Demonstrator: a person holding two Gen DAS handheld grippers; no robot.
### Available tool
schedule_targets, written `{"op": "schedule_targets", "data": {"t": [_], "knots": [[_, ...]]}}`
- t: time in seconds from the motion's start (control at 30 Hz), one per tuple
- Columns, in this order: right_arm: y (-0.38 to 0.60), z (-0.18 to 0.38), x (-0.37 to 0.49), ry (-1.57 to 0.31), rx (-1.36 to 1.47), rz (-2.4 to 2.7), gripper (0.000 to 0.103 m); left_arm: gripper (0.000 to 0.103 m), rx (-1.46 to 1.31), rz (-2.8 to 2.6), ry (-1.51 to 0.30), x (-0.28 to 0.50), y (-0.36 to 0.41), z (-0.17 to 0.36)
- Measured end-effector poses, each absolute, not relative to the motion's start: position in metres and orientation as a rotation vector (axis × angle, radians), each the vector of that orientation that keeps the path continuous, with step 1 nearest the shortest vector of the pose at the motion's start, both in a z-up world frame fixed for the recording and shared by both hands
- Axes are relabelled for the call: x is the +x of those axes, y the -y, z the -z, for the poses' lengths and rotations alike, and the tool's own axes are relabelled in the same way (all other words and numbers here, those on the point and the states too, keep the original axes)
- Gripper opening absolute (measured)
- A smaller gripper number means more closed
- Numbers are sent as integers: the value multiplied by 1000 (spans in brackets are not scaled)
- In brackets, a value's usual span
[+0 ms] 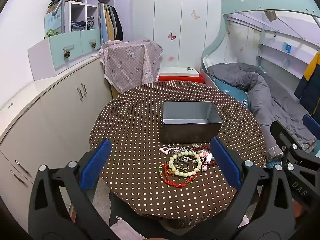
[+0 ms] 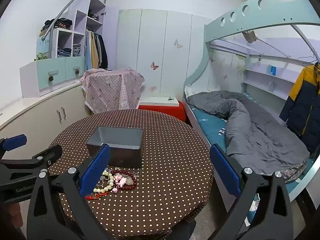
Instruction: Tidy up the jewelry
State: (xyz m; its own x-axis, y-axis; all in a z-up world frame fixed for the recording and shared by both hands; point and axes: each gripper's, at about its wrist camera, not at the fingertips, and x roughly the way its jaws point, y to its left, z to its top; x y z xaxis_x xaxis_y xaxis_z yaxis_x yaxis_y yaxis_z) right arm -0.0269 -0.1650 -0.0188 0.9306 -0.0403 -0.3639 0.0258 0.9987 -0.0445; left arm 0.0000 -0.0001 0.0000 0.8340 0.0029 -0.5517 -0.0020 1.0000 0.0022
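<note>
A heap of jewelry (image 1: 186, 163) lies on the brown polka-dot round table (image 1: 140, 124): a pale green bead bracelet (image 1: 185, 165), a red and green cord bracelet (image 1: 174, 177), dark red beads and pink charms. Just behind it stands an empty grey metal box (image 1: 191, 121). My left gripper (image 1: 161, 160) is open and empty above the table's near part, the heap between its fingers. In the right wrist view the heap (image 2: 115, 182) and box (image 2: 117, 147) lie left of centre. My right gripper (image 2: 160, 170) is open and empty, to the right of the heap.
White cabinets (image 1: 50, 110) run along the left. A chair draped in pink patterned cloth (image 1: 130, 64) and a red stool with a white board (image 1: 180, 76) stand behind the table. A bunk bed with a grey duvet (image 2: 250, 128) is on the right.
</note>
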Motion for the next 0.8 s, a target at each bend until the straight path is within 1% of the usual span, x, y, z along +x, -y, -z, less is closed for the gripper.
{"op": "schedule_targets", "data": {"t": [0.6,0.8], "knots": [[170,16,-31,-372,-29,26,95,94,16,-5,-562,-3,-2,-8],[168,25,-30,-370,-24,21,95,94,29,-7,-542,-10,3,-11]]}}
